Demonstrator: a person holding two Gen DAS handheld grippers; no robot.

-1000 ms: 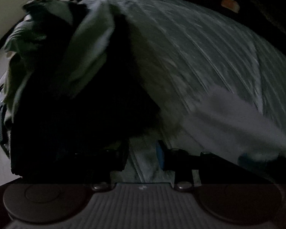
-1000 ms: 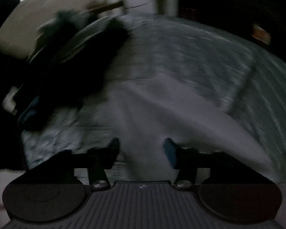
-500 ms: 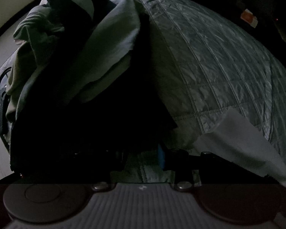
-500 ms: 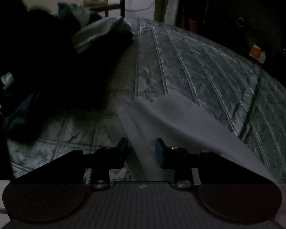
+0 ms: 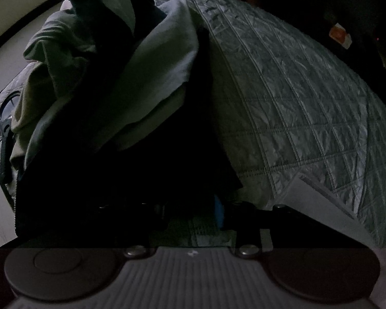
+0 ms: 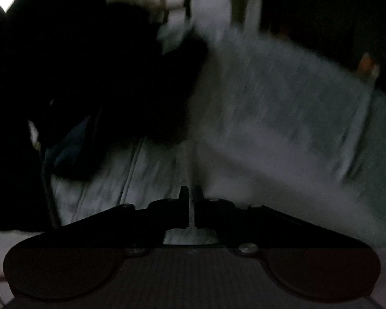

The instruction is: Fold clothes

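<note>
On the quilted bed, the heap of unfolded clothes lies left, the left hand-held gripper stands part-open, jaws opening over bare quilt, and rightward the right hand-held gripper is closing on the pale garment's near edge, which looks soft, light and limp, best held by edges.

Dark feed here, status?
Right gripper closing on white cloth edge. Left gripper partly open, nothing visibly held. Clothes pile beside it.
</note>
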